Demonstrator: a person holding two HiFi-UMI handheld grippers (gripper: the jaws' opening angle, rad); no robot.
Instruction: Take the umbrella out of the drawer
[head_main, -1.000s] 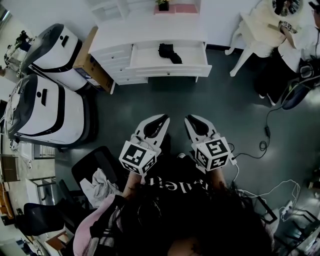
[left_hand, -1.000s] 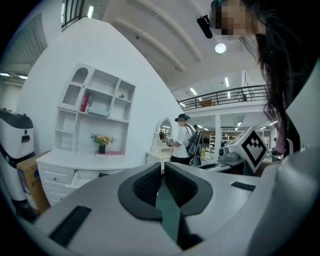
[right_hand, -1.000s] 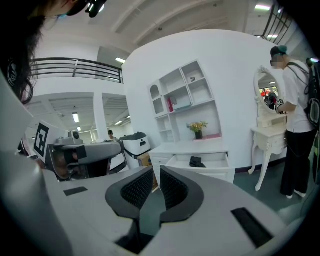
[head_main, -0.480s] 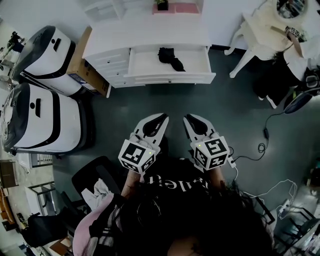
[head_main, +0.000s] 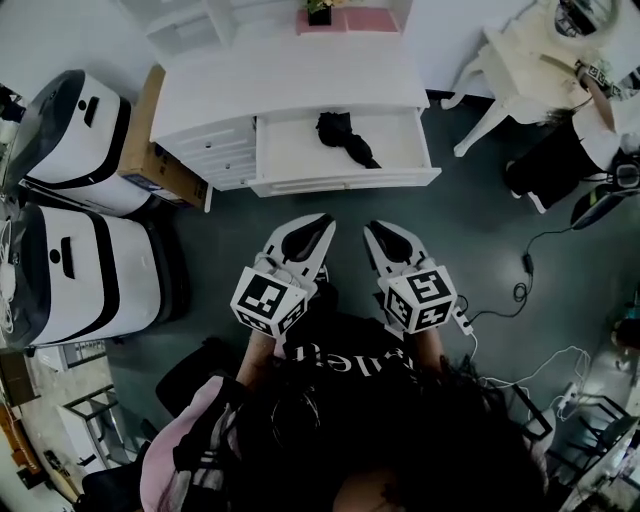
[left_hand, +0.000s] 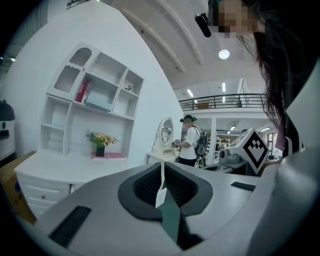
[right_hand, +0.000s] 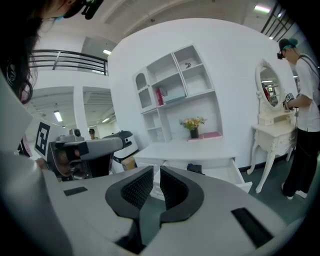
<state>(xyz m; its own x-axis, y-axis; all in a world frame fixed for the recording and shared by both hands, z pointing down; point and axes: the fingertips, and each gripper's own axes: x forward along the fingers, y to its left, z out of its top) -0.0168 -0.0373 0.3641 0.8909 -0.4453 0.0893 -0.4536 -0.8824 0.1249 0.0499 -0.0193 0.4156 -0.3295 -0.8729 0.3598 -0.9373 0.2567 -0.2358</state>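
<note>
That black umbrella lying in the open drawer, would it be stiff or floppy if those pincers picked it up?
Probably partly floppy: the umbrella lies as a loose, crumpled bundle, so its fabric would likely sag. It looks small within the drawer, so probably light. Lying flat and unevenly bunched, it seems unlikely to roll.

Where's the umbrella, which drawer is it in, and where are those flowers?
umbrella (head_main: 338, 130): head view, middle of its black bundle.
drawer (head_main: 345, 182): head view, its white front panel.
flowers (right_hand: 193, 122): right gripper view, the blooms above the dark vase.
</note>
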